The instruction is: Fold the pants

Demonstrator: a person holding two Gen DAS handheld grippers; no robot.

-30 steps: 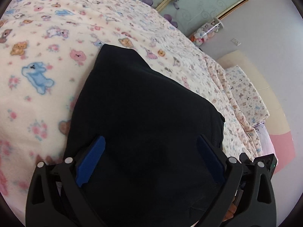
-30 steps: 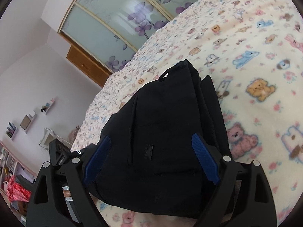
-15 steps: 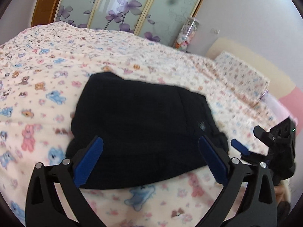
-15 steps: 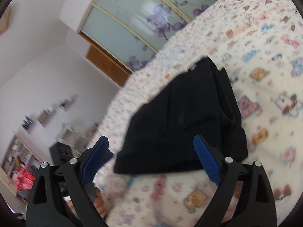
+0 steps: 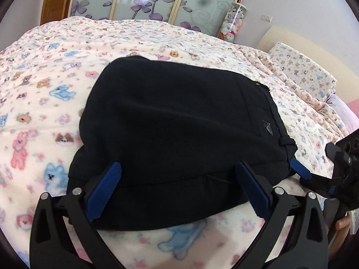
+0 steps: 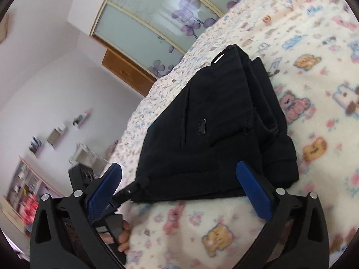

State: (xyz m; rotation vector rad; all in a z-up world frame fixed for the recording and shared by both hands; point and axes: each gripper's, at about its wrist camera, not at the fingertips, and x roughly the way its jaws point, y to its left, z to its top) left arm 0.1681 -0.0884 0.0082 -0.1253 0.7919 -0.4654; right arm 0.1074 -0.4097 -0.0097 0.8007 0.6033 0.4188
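Note:
The black pants (image 5: 179, 139) lie folded in a compact stack on the bed. They also show in the right wrist view (image 6: 215, 130), with a small logo facing up. My left gripper (image 5: 177, 190) is open and empty, its blue pads just over the near edge of the stack. My right gripper (image 6: 177, 188) is open and empty, at the near edge of the pants. The right gripper also shows at the right edge of the left wrist view (image 5: 336, 170). The left gripper shows at lower left in the right wrist view (image 6: 94, 190).
The bed is covered by a cream blanket with cartoon animals (image 5: 44, 112). A pillow (image 5: 300, 69) lies at the far right. Sliding wardrobe doors with purple flowers (image 5: 145, 0) stand behind the bed. Shelves (image 6: 27, 179) stand at the room's left.
Both grippers have pulled back from the pants and lifted away. The folded stack now lies free on the bed, seen whole from farther off.

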